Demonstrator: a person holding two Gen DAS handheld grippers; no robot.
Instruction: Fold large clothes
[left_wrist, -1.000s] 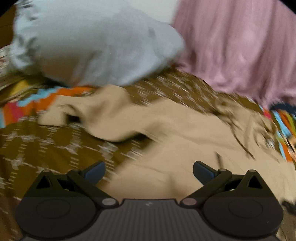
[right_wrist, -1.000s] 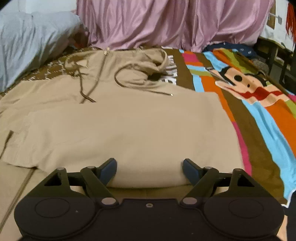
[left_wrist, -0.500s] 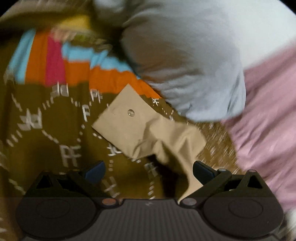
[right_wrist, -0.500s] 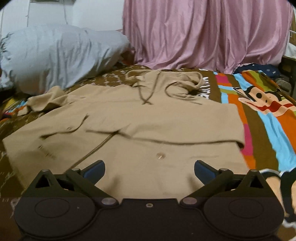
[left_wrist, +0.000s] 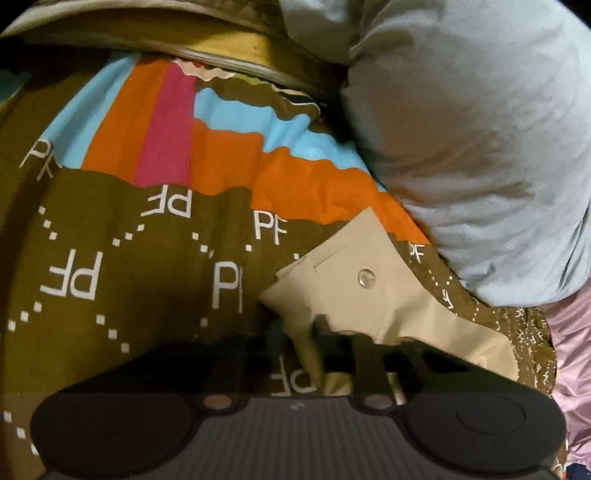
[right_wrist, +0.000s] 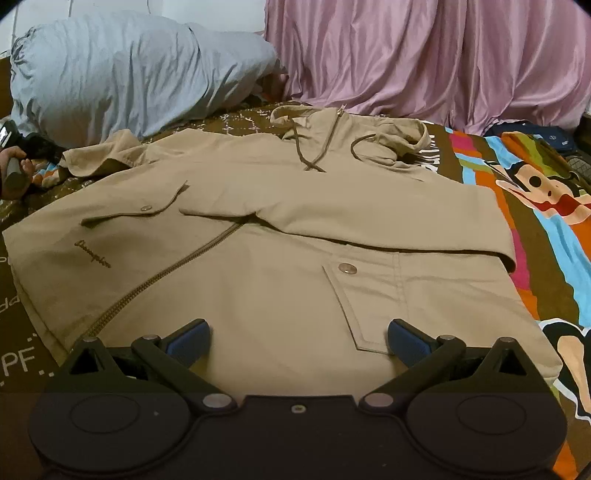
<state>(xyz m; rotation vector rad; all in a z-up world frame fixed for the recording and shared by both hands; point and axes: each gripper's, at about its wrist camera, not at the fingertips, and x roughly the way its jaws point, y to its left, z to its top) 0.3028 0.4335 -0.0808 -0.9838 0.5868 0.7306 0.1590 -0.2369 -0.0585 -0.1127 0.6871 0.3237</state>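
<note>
Beside the pillow (left_wrist: 480, 147), left fingers (left_wrist: 332, 332) just clamped the jacket (right_wrist: 295, 240) cuff (left_wrist: 354, 284); right fingers (right_wrist: 297, 338) now fully spread.

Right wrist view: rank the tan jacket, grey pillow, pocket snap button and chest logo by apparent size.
1. tan jacket
2. grey pillow, though it lies farther from the camera
3. chest logo
4. pocket snap button

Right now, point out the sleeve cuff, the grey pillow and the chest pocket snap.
Sleeve cuff (left_wrist: 354, 258): left wrist view, on the flat tan end.
Grey pillow (right_wrist: 122, 81): right wrist view, on its middle.
Pocket snap (right_wrist: 347, 268): right wrist view, on the metal stud.
</note>
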